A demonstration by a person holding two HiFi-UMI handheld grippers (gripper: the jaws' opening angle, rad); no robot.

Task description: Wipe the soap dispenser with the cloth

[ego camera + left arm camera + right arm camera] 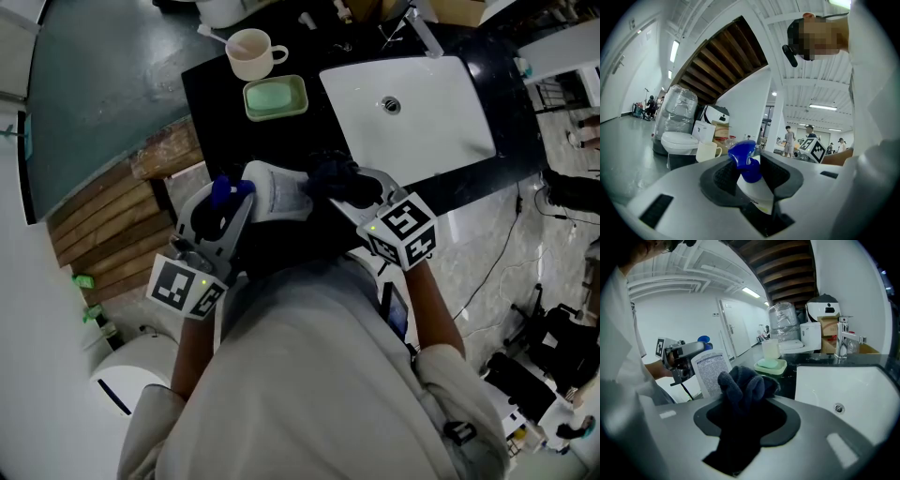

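The soap dispenser (275, 192) is a white bottle with a blue pump top (746, 159) and a printed label (711, 373). My left gripper (228, 201) is shut on it near the neck and holds it lying sideways above the counter's front edge. My right gripper (342, 183) is shut on a dark blue cloth (743, 386), bunched between the jaws. The cloth (330, 176) sits right beside the bottle's base end and seems to touch it. In the right gripper view the bottle stands just left of the cloth.
A black counter (216, 89) carries a white sink (422, 127) with a tap (843, 341), a green soap dish (276, 97) and a cream mug (251, 53). A wooden slatted platform (122, 220) lies to the left. A white toilet (679, 140) stands beyond.
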